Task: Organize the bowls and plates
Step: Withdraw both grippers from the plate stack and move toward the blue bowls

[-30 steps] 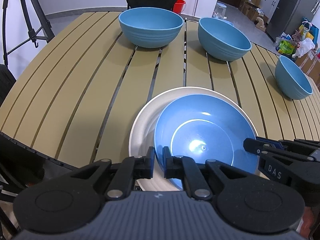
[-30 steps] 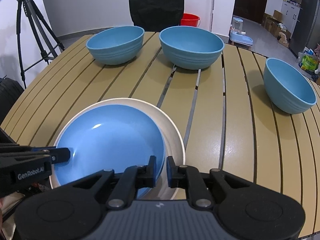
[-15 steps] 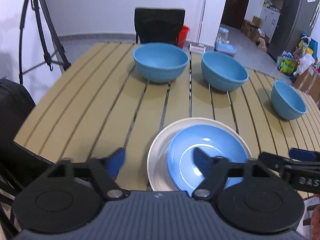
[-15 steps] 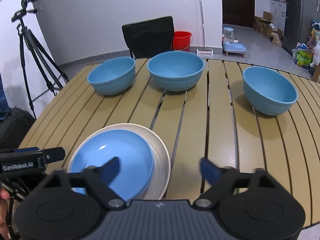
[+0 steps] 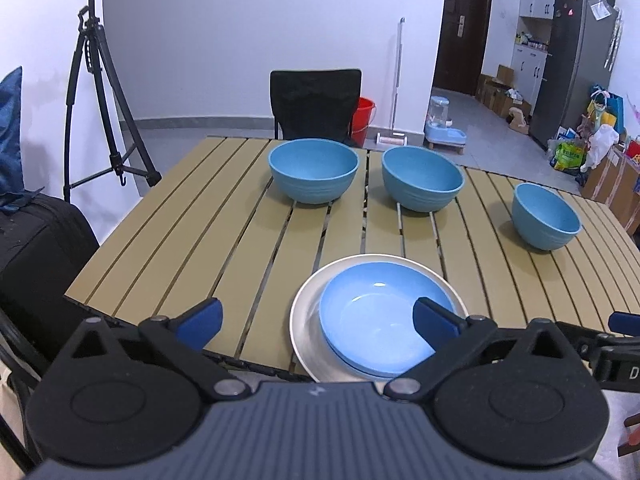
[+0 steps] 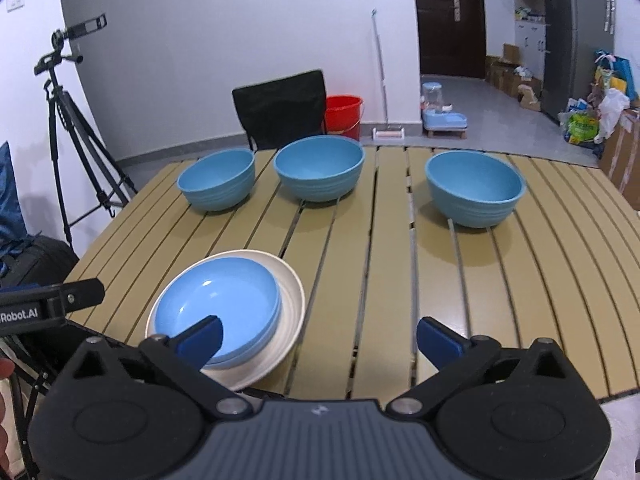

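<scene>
On the tan slatted table (image 5: 192,248), blue plate (image 5: 380,312) stacked on white plate (image 5: 308,344); three blue bowls (image 6: 320,168) beyond it remain unstacked; both grippers, left gripper (image 5: 316,320) and right gripper (image 6: 318,338), opening, empty

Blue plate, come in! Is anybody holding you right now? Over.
Left gripper and right gripper opening, nothing between them. Blue plate sits free on white plate. Three blue bowls apart at the back, nothing blocking.

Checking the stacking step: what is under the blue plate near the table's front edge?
The blue plate sits on a larger white plate, whose rim shows around it. Whether anything lies between them is hidden.
</scene>
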